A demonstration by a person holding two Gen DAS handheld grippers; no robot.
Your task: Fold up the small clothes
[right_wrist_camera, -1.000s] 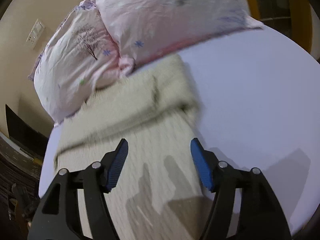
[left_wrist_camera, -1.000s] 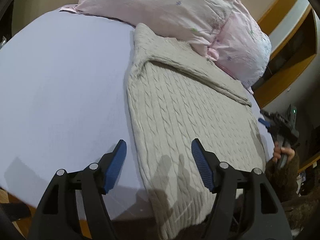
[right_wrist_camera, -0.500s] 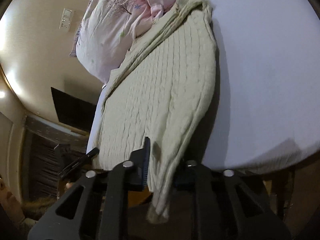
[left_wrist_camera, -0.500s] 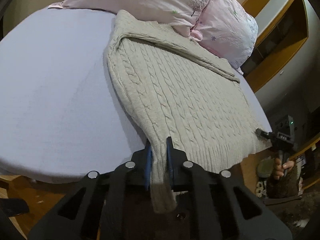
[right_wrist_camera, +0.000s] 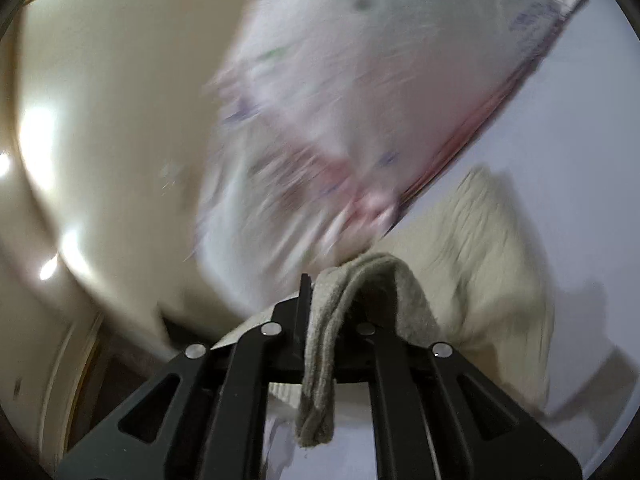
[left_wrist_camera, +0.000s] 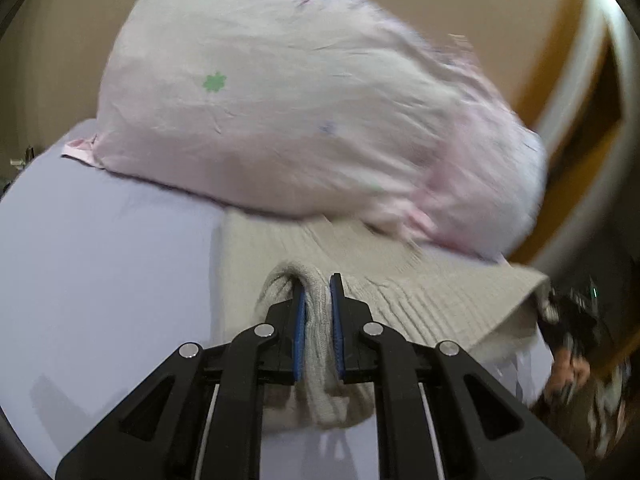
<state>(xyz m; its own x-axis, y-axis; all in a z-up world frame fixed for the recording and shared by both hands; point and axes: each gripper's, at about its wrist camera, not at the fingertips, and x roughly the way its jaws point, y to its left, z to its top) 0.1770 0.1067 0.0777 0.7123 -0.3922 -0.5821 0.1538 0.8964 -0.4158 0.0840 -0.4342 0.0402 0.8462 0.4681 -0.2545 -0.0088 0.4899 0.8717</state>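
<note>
A beige cable-knit sweater (left_wrist_camera: 420,292) lies on the lavender bed sheet (left_wrist_camera: 100,260), doubled over with its hem carried up near the pillows. My left gripper (left_wrist_camera: 318,300) is shut on one hem corner, the knit bunched between its blue pads. My right gripper (right_wrist_camera: 332,300) is shut on the other hem corner, which hangs down between the fingers; the rest of the sweater (right_wrist_camera: 480,248) lies to its right. The right wrist view is blurred by motion.
Two pink patterned pillows (left_wrist_camera: 300,120) lie at the head of the bed, right behind the sweater; they also show in the right wrist view (right_wrist_camera: 360,100). A wooden headboard or shelf (left_wrist_camera: 580,92) is at the right. A beige wall (right_wrist_camera: 100,140) is at the left.
Both grippers closed on the sweater's hem at the bed's near edge, then carried it forward toward the pillows, folding the sweater over itself.
</note>
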